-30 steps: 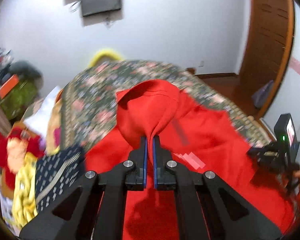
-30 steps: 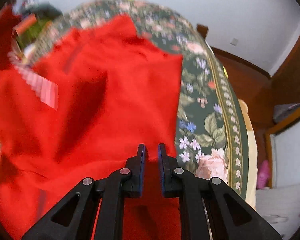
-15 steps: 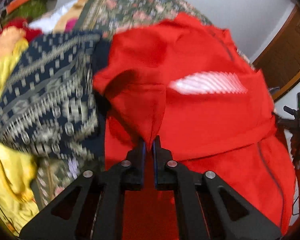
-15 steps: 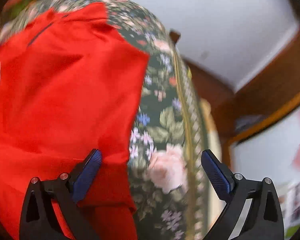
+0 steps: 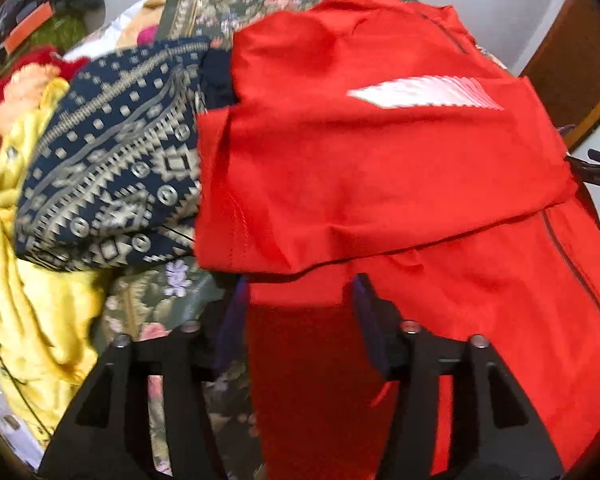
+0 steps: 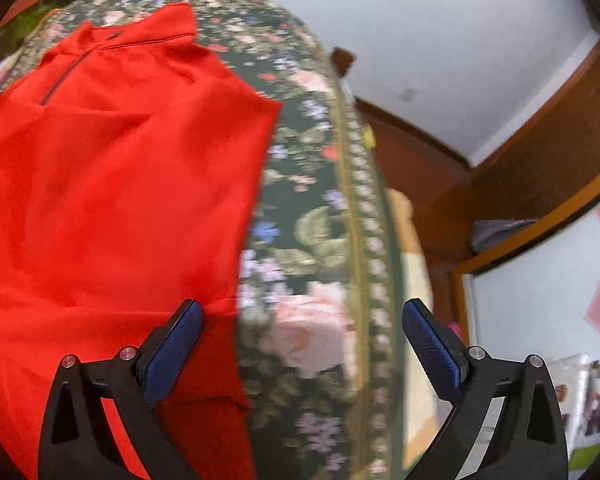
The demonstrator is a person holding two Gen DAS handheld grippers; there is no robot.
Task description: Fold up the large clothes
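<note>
Now one red shirt (image 5: 380,168) on floral bedspread (image 6: 320,240) — two tools, left tool (image 5: 300,300), right tool (image 6: 302,330), both agape.

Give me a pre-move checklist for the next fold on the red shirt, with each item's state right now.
1. Left gripper released: ok, jaws apart.
2. Right gripper released: ok, wide open over the floral bedspread.
3. Sleeve folded onto red shirt: ok.
4. Right edge of the shirt flat: ok.
5. Patterned navy garment clear of shirt: not ok, it abuts the left edge.
6. Shirt hem position: cannot tell.
</note>
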